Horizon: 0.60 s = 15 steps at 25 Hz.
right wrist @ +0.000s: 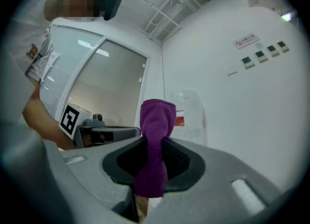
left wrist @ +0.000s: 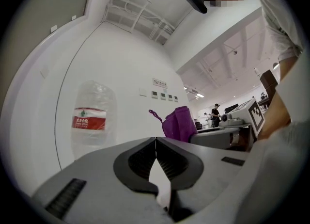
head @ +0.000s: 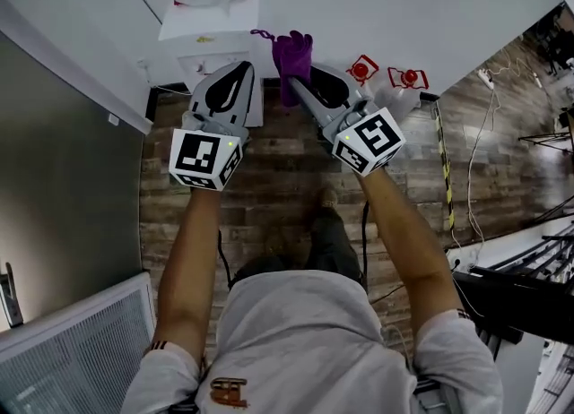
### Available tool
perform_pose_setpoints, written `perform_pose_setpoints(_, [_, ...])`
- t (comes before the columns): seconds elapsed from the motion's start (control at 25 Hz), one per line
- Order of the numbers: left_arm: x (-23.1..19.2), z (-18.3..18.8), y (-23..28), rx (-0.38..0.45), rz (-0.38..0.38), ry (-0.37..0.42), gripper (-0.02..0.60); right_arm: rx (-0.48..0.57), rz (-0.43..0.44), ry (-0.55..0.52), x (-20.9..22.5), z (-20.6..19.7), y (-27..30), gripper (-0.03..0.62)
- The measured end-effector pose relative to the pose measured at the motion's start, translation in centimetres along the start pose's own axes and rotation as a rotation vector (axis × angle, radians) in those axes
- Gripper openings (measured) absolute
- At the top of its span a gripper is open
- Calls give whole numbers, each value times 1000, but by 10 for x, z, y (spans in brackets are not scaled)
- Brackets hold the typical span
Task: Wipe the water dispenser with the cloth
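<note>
Cloth [right wrist: 156, 136]: 1 purple piece, pinched between the 2 jaws of the right gripper [right wrist: 154, 143]. The upper end of the cloth stands up past the jaw tips; the lower end hangs down behind them.

Water dispenser [head: 213, 43]: white unit against the white wall, carrying 1 clear bottle [left wrist: 89, 119] with a red label on top. In the head view, the cloth [head: 293, 54] sits just beside the dispenser's top, on its right. Contact between cloth and dispenser cannot be determined.

Left gripper [left wrist: 155, 140]: jaws pressed together, tips meeting, nothing between them. In the head view, the left gripper [head: 238, 72] points at the dispenser's front, and the right gripper [head: 299, 85] is near it, angled toward it.

Both grippers are held out ahead of the person, above the wood-pattern floor [head: 278, 170]. In the left gripper view, the cloth [left wrist: 178, 123] appears to the right of the bottle.
</note>
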State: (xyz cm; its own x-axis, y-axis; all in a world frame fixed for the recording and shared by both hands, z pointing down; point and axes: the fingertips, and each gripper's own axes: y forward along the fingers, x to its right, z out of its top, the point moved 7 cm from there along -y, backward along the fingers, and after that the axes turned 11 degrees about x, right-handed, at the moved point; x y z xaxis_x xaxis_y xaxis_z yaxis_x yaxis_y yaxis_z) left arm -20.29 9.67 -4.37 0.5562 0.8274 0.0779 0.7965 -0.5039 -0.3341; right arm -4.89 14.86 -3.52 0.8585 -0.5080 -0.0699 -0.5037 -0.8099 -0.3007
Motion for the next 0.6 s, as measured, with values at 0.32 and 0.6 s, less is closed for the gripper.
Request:
perform_pose_setpoints(0.32, [-21,-65,48,-74,147,17,0,-14,117,48,86,-56,27,95])
perform_pose_setpoints(0.6, [-25,-124,103,-130,301,14,5,-22,238,72,169,-100,43,95])
